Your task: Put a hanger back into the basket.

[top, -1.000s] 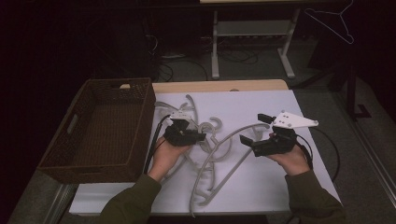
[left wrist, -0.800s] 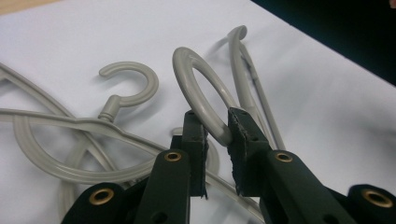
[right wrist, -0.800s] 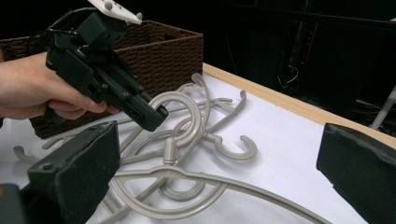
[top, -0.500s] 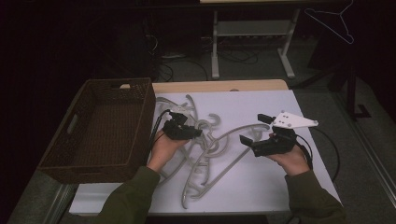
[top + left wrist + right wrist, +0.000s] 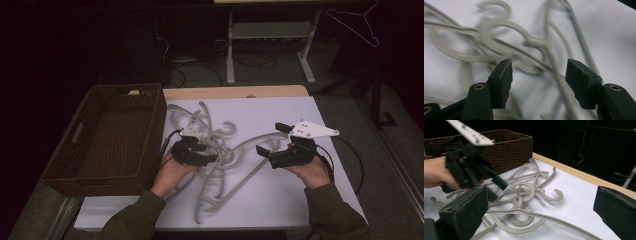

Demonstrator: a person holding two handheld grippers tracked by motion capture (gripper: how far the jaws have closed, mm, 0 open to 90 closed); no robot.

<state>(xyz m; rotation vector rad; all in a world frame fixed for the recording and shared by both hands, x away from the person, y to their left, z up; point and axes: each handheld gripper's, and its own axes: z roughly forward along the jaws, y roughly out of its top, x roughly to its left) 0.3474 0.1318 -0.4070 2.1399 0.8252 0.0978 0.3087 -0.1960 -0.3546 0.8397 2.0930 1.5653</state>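
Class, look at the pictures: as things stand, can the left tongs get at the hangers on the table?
Probably yes. The left tongs hover over the hangers, jaws just opened with nothing gripped, and nothing blocks them. The hangers are tangled, though, so lifting one alone may be hard.

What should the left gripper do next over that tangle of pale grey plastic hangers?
Probably lower a little and close on the arm of the pale grey plastic hangers that runs between its pads. The left gripper, whose jaws have just been opening, stands open above the pile with nothing pinched. The brown wicker basket sits beside it, and the right gripper hovers open.
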